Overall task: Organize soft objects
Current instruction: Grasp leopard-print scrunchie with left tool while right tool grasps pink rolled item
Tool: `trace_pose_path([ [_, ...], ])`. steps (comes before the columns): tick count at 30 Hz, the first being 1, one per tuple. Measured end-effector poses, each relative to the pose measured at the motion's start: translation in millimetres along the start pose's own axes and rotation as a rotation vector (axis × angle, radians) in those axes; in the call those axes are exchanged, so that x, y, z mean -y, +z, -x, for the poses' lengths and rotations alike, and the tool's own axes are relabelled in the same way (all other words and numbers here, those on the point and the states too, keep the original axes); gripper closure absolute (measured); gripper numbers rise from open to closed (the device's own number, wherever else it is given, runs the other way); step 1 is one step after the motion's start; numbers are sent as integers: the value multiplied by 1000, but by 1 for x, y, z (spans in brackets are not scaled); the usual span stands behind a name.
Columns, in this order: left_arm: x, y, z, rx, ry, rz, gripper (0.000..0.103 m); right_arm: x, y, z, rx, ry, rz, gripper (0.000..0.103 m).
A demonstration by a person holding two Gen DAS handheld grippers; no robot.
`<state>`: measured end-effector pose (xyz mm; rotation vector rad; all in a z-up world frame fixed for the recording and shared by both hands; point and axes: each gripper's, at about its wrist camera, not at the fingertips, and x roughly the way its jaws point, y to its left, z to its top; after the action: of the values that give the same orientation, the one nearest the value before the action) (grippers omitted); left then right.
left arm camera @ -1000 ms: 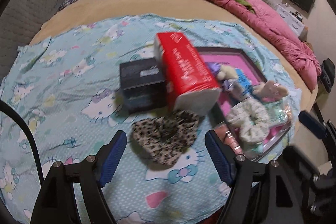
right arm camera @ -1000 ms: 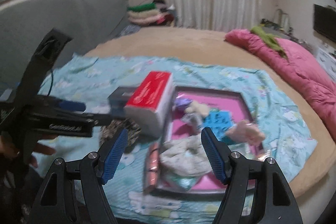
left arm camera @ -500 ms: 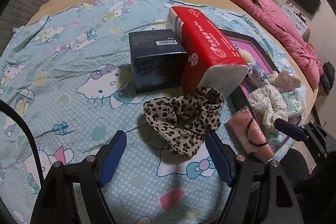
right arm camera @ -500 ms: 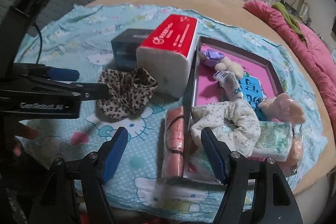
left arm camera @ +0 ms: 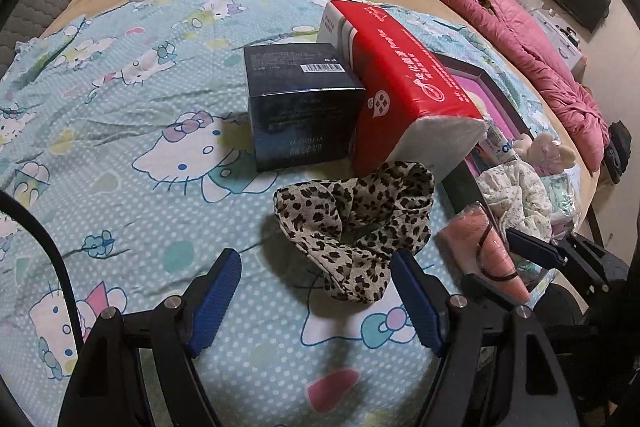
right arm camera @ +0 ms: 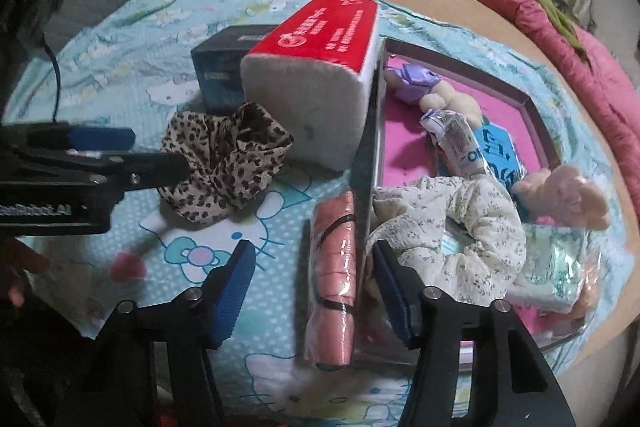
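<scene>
my left claw [left arm camera: 316,301] apart, leopard scrunchie [left arm camera: 356,227] just ahead | my right claw [right arm camera: 312,287] closing, pink roll [right arm camera: 332,283] between, untouched, beside tray [right arm camera: 370,155] edge | bedsheet [left arm camera: 120,147] open left of scrunchie

Leopard-print scrunchie [left arm camera: 356,227], red tissue pack [left arm camera: 404,83], navy box [left arm camera: 300,107], pink tray [right arm camera: 532,103].

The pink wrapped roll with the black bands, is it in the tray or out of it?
Out. The pink wrapped roll lies on the blue sheet alongside the tray's dark outer wall, between the right gripper's jaws.
</scene>
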<state>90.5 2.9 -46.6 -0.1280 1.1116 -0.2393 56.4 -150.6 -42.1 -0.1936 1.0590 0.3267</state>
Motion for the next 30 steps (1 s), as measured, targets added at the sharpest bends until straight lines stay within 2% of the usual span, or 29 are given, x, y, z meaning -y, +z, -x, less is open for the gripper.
trace_pose_path([
  [5,-3,1,-2,-4,-9,5,26,-8,-1,11,34,16,16,46],
  [13,-5,1,-3,-6,-20,10,26,-13,2,6,19,18,27,47],
  [16,-7,1,-5,-11,-19,11,26,-17,2,6,14,35,34,53],
  [24,-9,4,-17,-33,-34,20,26,-23,7,-12,-52,-55,89,55],
  [26,-9,3,-19,-36,-37,19,26,-29,8,-19,-72,-61,127,61],
  [30,-11,3,-22,-36,-42,22,26,-34,9,-36,-120,-93,179,65],
])
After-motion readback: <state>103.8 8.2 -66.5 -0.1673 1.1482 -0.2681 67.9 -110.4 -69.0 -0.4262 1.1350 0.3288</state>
